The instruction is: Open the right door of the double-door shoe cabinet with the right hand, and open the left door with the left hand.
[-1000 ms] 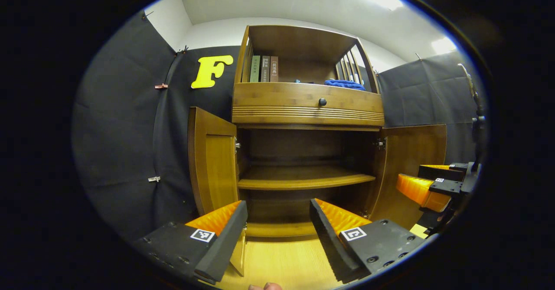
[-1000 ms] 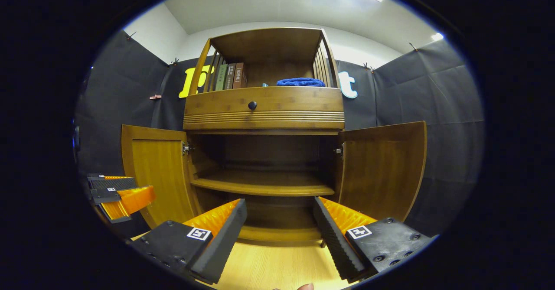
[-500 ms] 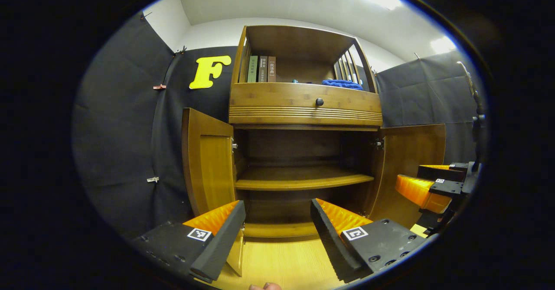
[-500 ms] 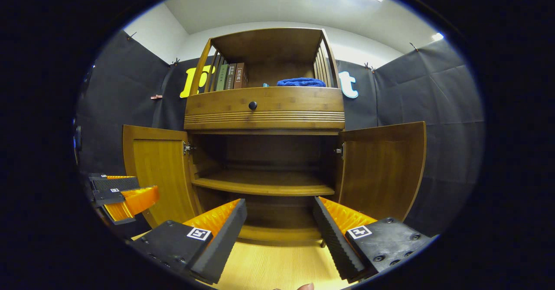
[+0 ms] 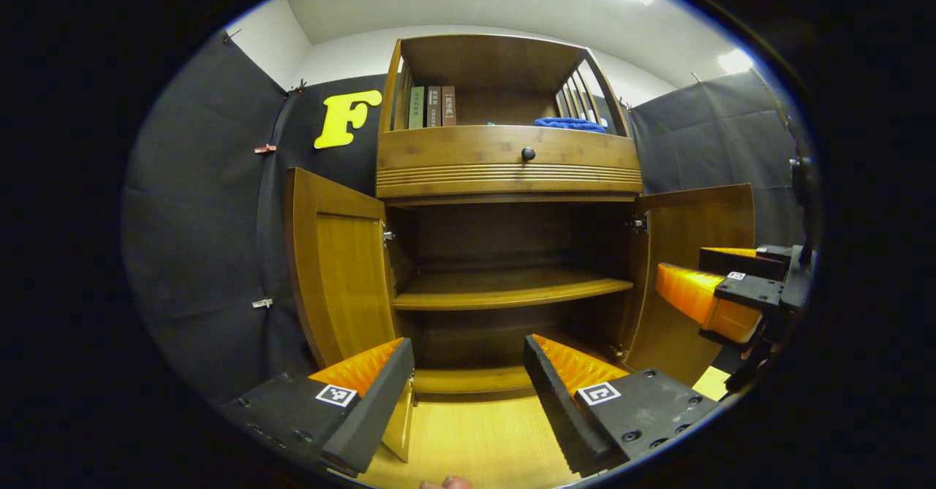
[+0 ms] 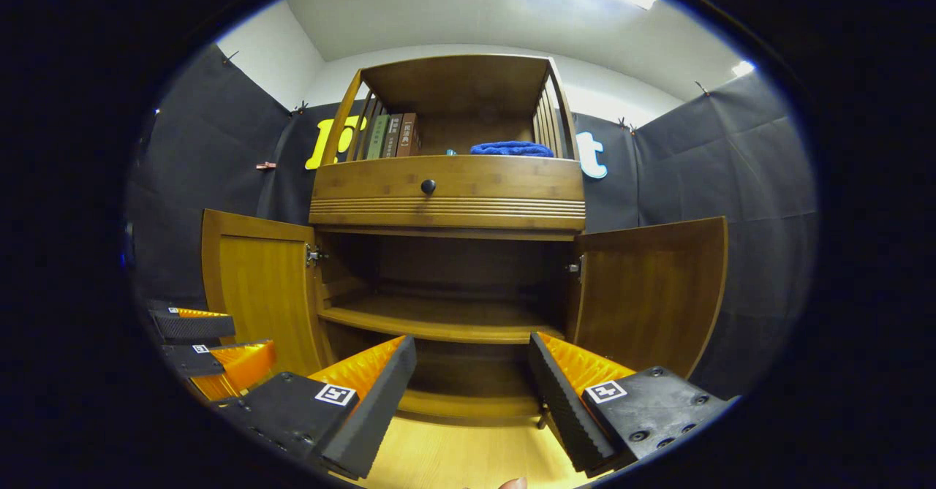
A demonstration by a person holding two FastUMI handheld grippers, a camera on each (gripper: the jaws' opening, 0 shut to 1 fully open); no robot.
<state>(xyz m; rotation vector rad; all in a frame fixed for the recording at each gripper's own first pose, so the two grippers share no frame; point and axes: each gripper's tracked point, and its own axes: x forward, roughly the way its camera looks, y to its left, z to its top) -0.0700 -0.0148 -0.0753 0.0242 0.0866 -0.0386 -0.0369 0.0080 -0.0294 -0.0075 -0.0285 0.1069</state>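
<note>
Shoe cabinet (image 6: 446, 196) stands vs the back wall, both doors swung wide: left door (image 5: 333, 270), right door (image 6: 647, 295). Inside, bare shelf (image 6: 439, 321). Up top, books (image 6: 391, 136) & blue cloth (image 6: 512, 149). Left gripper (image 5: 468, 394) & right gripper (image 6: 472, 394) both spread apart, grasping nothing, in front of the opening.

Left gripper (image 5: 468, 387): ribbed wedge fingers on flat plates, each plate carrying a square tag and round screws. Right gripper (image 6: 472, 387), beside the cabinet (image 6: 446, 189): same ribbed wedges, tags, screws.
</note>
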